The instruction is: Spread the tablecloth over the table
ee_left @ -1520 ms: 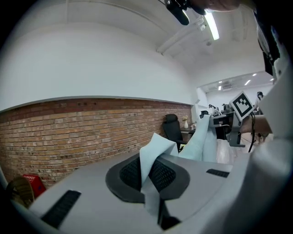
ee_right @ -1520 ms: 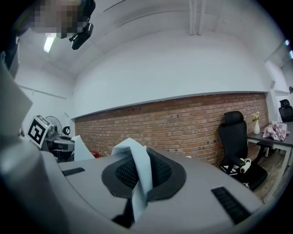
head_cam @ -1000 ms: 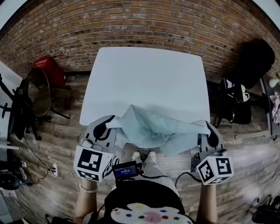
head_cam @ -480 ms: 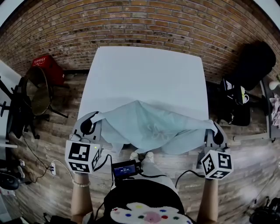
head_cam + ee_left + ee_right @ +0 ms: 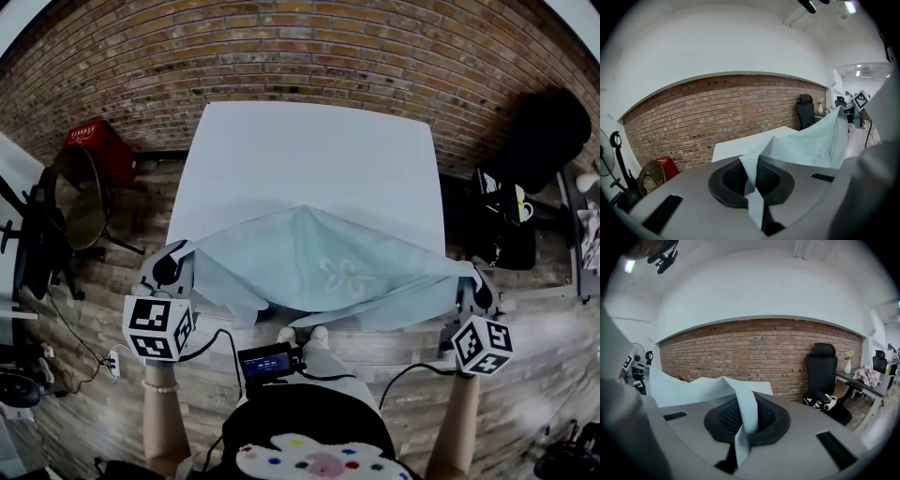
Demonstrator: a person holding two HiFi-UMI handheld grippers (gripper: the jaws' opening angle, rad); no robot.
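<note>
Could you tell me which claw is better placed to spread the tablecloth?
Neither clearly: beside the table, left claw and right claw each pinch a tablecloth corner; probably move both together.

Room as I see it from the head view: brick wall [image 5: 309, 47] on the far side, wood-plank floor [image 5: 525, 347], red crate [image 5: 101, 150] at left, black office chair [image 5: 548, 131] at right. White ceiling [image 5: 754, 282] with a lit lamp [image 5: 630, 266] overhead.

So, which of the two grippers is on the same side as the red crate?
The left gripper: the red crate stands beyond it, by the brick wall. The right gripper has the black office chair on its side instead.
</note>
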